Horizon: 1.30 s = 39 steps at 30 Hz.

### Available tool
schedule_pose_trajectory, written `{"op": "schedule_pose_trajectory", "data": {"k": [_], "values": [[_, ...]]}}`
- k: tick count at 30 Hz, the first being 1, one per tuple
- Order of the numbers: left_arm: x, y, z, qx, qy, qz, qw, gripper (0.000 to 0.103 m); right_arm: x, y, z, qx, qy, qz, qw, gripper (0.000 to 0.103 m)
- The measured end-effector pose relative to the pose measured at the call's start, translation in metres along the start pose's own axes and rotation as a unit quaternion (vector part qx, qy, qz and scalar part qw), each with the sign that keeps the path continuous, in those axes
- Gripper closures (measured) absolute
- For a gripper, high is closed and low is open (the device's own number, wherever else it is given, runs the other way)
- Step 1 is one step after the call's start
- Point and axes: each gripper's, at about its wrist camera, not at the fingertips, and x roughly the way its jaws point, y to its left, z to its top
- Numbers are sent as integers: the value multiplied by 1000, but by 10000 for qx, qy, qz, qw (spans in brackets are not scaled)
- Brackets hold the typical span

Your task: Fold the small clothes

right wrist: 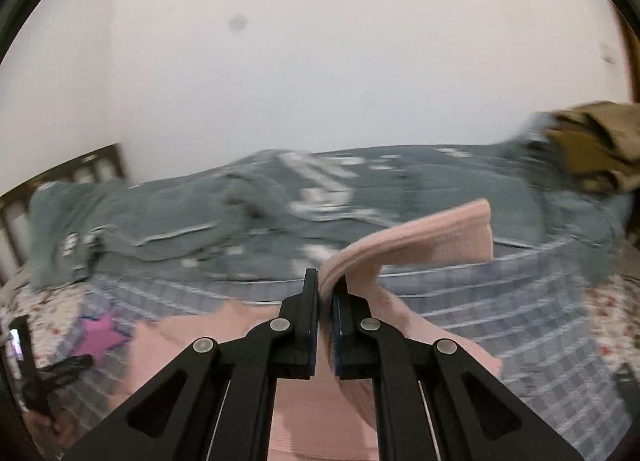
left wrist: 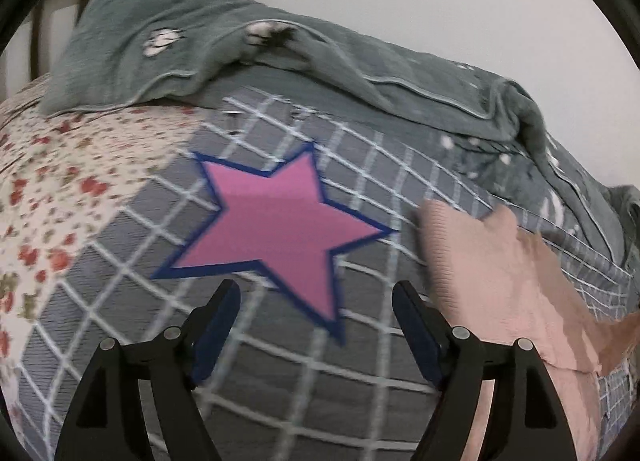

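R gripper [right wrist: 325, 285] is clamped tight on a fold of the pink ribbed knit garment [right wrist: 436, 237]. The cloth is pinched between the two black fingers at their tips; a flap rises ahead of the tips and off to the right, and the rest drapes back under the gripper and out to both sides below it, onto the grey-blue quilt with white grid lines [right wrist: 500, 301]. View is motion-blurred.

L gripper [left wrist: 316, 297] is spread wide w/ nothing between the blue-padded fingers [left wrist: 416, 325]; they sit apart above the grid quilt [left wrist: 280, 381]. Straight ahead of its tips, just past them, is the pink star patch w/ dark blue edging [left wrist: 276, 229] sewn on the quilt. The pink garment [left wrist: 500, 285] lies to the right of the L gripper, just beside its right finger, part of it lifted at the far right edge.

Further ahead of both: rumpled grey-green blanket w/ pale piping [left wrist: 224, 41], white wall behind. Left of the L gripper, floral sheet w/ small red flowers [left wrist: 60, 197].
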Motion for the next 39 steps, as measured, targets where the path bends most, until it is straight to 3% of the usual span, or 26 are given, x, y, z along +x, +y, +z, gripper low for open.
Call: {"op": "schedule_pose_trajectory", "data": {"k": [5,8,10,12,17,23,26,33,39], "values": [[-6,13,-1,37,-63,88,9999,26,45,115,-28,-325,422,850,9950,97],[-9,14,-4,136,-80,96,9998,26,76,157,-58,-334,891,1197,9882,93],[-9,15,-5,125,-58,54,9999,26,99,173,-80,-303,1282,1551,9791,70],[-7,15,-6,80,-18,8,10000,26,108,176,-96,-274,1546,1738,9722,65],[-3,4,-6,67,30,-315,9995,26,81,143,-103,-452,1417,1580,9762,59],[3,-24,-9,-2,189,-955,9952,26,35,58,-107,-885,1121,681,9874,52],[10,-45,-14,188,266,-974,9947,26,25,10,-112,-898,1183,250,9886,52],[22,-73,-21,386,297,-925,9945,27,32,-63,-145,-460,1805,228,9822,52],[23,-82,-18,402,211,-906,9949,28,54,-73,-142,-99,2025,376,9785,52]]}}
